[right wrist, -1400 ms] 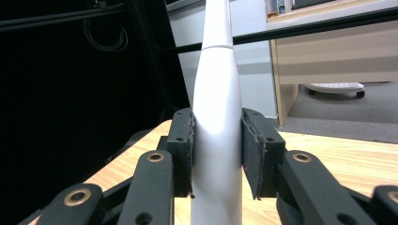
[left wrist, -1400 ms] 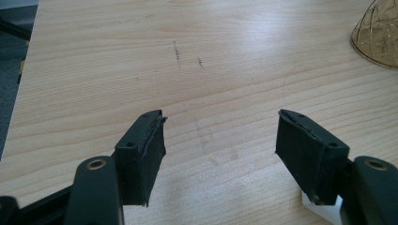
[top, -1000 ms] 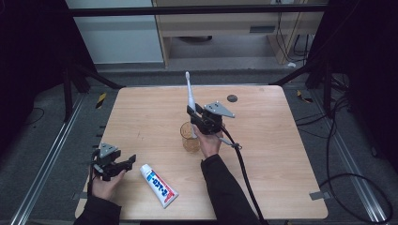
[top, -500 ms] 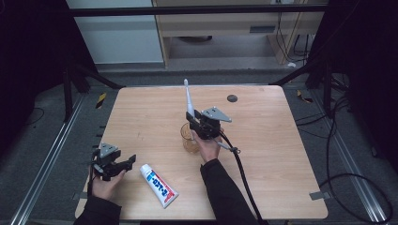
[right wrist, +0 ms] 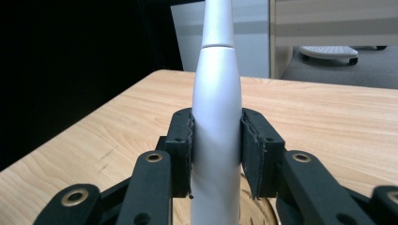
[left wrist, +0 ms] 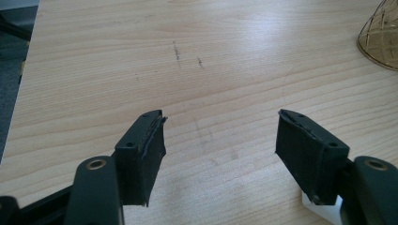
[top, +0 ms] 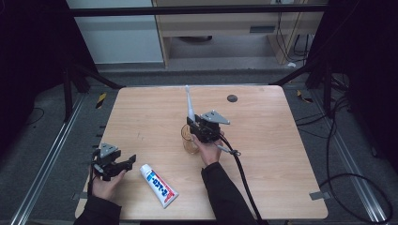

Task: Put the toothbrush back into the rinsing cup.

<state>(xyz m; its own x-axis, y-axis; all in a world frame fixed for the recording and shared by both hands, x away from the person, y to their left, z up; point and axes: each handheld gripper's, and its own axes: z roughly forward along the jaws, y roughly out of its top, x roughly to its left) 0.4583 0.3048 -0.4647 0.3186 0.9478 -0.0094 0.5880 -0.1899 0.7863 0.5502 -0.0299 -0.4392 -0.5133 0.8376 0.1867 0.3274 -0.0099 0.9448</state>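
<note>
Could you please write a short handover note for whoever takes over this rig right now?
Right gripper: shut on the white electric toothbrush, held upright directly above the amber glass cup.
Left gripper: open, holding nothing, resting at the near left of the wooden table, beside the toothpaste tube.
Done: toothbrush picked up and brought over the cup.
Left: probably lower the toothbrush into the cup and release it; the toothpaste lies flat and untouched, so it may come next.

I see a light wooden table carrying a toothpaste tube at lower left, a glass cup at centre, and a dark disc near the upper edge.
</note>
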